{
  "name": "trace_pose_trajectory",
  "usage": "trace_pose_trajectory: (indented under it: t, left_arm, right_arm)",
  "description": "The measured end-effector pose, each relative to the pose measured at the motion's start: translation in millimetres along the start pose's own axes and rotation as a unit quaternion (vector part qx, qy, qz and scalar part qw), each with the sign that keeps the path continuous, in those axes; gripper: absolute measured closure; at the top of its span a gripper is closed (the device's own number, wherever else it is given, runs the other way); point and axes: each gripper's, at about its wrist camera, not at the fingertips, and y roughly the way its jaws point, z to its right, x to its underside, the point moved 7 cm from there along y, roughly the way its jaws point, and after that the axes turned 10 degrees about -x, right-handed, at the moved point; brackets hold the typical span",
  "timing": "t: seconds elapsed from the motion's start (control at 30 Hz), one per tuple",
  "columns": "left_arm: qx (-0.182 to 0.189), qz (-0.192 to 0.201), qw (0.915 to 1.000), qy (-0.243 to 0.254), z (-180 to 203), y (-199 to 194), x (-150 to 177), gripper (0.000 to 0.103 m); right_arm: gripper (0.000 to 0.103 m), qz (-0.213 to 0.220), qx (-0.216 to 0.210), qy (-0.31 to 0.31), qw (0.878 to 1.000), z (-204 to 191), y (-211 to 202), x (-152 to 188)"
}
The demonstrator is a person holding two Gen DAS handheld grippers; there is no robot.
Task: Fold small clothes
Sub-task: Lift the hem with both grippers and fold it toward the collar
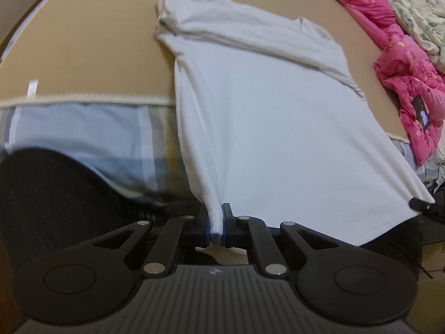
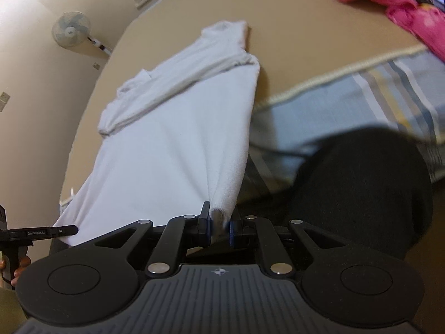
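Your left gripper and right gripper each pinch a hem corner of the white shirt. Its long axis runs straight away from you across the tan bed, collar at the far end.

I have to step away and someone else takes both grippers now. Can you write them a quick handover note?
Left gripper: shut on one bottom corner of the white shirt.
Right gripper: shut on the other bottom corner.
Shirt: hem lifted and stretched between the grippers, collar end lying on the tan sheet; sleeves look already folded in across the top.
Pink garment sits aside, untouched.
Left: carry the hem toward the collar, lay it down, release, finish the fold.
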Motion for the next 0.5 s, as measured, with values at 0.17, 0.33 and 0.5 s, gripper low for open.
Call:
trace_pose_trajectory:
  t: [0.17, 0.33, 0.5]
  left_arm:
    - [-0.003, -0.022, 0.9997, -0.011, 0, 12, -24, 0.095]
    - [0.0, -0.031, 0.9994, -0.016, 1, 6, -62, 0.095]
    - [0.014, -0.01, 0.9994, -0.029, 11, 0, -158, 0.095]
  right_arm:
    - [0.092, -0.022, 0.006, 0.021, 1.0, 3, 15, -6]
    - [0.092, -0.025, 0.004, 0.02, 0.999, -9, 21, -35]
    - [0.092, -0.02, 0.003, -0.006, 1.0, -23, 38, -104]
